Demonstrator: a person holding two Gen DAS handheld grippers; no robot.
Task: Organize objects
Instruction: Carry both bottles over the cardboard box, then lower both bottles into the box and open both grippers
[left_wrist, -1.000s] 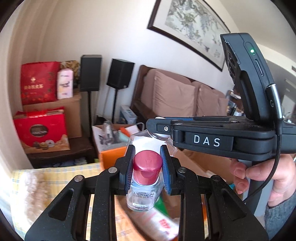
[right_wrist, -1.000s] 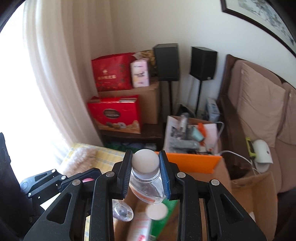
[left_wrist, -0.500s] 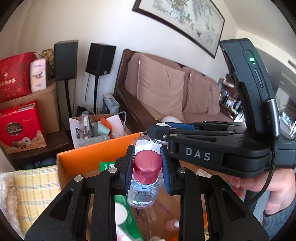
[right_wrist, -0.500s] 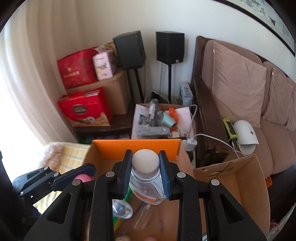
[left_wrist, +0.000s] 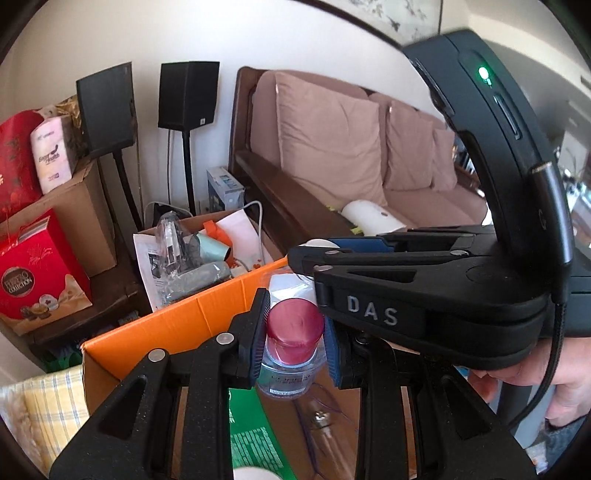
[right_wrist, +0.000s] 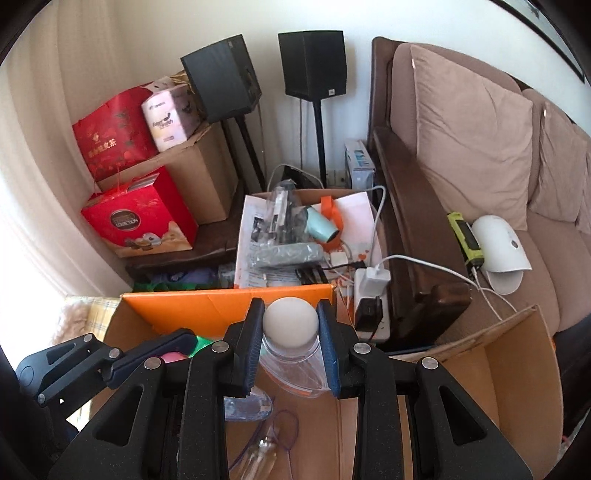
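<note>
Brown sofa (right_wrist: 480, 177) with tan cushions is taking up the right side of the room, two black speakers (right_wrist: 312, 66) on stands are standing by the wall to its left. Open cardboard box (right_wrist: 517, 369) with an orange flap (right_wrist: 207, 306) is sitting below both grippers, loose items lying on its floor, green packet (left_wrist: 255, 443) among them. A second box of clutter (right_wrist: 306, 229) is sitting behind it, red gift boxes (right_wrist: 136, 218) further left. Left gripper (left_wrist: 294, 338) is clamping a small clear bottle with a pink-red cap (left_wrist: 293, 328), pads pressing on the cap from both sides, bottle hanging over the box interior. Right gripper (right_wrist: 290, 341) is clamping a clear bottle with a white round cap (right_wrist: 290, 321), pads on the cap too, also hanging above the box, just inside the orange flap. Right gripper body is crossing the left wrist view close beside the pink cap, a hand (left_wrist: 554, 380) holding it.
</note>
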